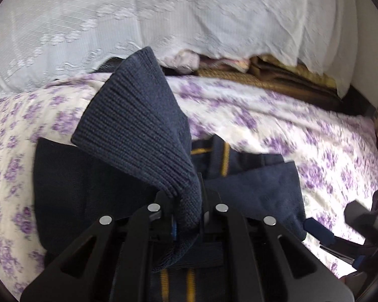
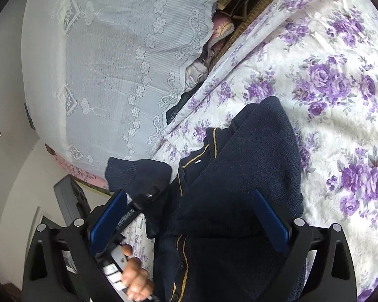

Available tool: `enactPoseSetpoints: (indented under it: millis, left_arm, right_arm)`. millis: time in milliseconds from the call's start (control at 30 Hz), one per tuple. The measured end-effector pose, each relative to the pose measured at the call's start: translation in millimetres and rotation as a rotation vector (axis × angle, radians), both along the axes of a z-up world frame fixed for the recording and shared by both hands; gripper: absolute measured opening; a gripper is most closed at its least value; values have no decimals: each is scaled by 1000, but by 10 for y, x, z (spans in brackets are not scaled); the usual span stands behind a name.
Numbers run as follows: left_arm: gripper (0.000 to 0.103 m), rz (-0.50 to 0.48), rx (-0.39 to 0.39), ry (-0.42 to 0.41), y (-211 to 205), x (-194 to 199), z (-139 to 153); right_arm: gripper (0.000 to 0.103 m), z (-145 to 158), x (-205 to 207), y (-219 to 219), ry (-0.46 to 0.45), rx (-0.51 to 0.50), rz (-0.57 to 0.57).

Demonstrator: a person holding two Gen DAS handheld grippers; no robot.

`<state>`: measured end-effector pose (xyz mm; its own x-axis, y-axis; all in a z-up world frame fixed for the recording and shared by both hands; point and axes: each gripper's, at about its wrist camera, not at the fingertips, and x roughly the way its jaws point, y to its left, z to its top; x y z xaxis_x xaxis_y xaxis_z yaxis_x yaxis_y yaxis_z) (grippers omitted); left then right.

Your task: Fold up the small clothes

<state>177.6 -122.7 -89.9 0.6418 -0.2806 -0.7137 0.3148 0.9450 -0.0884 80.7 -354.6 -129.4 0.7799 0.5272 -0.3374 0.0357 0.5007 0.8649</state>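
A small navy knit cardigan [image 2: 239, 176] with yellow trim lies on the purple-flowered bedsheet [image 2: 340, 88]. In the left wrist view my left gripper [image 1: 186, 196] is shut on the ribbed cuff of the cardigan's sleeve [image 1: 136, 130] and holds it lifted over the cardigan's body [image 1: 83, 188]. In the right wrist view my right gripper [image 2: 191, 216] is open, its blue pads [image 2: 269, 216] spread above the cardigan and holding nothing. The left gripper with the sleeve [image 2: 136, 173] shows at the left of that view. The right gripper also shows in the left wrist view [image 1: 340, 236] at the right edge.
A white lace cover [image 1: 163, 20] drapes over a pile at the back of the bed. Brown woven bedding [image 1: 277, 75] peeks out beneath it. The bed's edge, a wall and a grey box [image 2: 70, 198] are at the left of the right wrist view.
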Motion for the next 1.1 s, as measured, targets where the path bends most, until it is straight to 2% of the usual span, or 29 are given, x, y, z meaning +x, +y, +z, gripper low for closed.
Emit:
enactPoseSetpoints:
  millis: [133,233,267,300,367,467,567,700,767,867,933,1033,1100]
  left_arm:
    - [11,-48,73,53,-270,0,-268]
    - [19,-78,128,51,-378,-53,-388]
    - [30,-87,132,44,-383,-78,-380]
    - [35,-98,129,44,-384,-98,-365]
    - [64,-115,108,33,-318,-174,-274]
    - [80,-138,100,-34,-137,-331,-76]
    - [90,-118,108,-96,188,-451,102]
    - [94,4,94,-118,813,-447,183]
    - [94,106,87,-83,1212,-361,103]
    - [94,210,21,-7,1700,-252,-48]
    - [94,284,-51,36,2042,-193,-181]
    - [94,373,-121,79,2338,-103,-364]
    - [94,386,-110,106,2349,-37,-455]
  right_arm:
    - [100,-30,2,-81,2,28,-18]
    - [100,-49,10,-123,-1,48,-22]
    - [100,-58,12,-134,-5,57,-23]
    - [100,-70,9,-149,-10,70,-26]
    - [100,-98,10,-176,-18,96,-27]
    - [99,-112,14,-183,-36,120,-22]
    - [99,-60,26,-102,-66,110,12]
    - [99,-31,68,27,-73,110,67]
    - [99,-54,83,87,-30,66,69]
    - [99,-72,48,111,18,-16,29]
    - [94,-62,3,119,10,-34,20]
    - [75,-89,-8,156,36,-91,12]
    - [62,-201,18,183,99,-105,10]
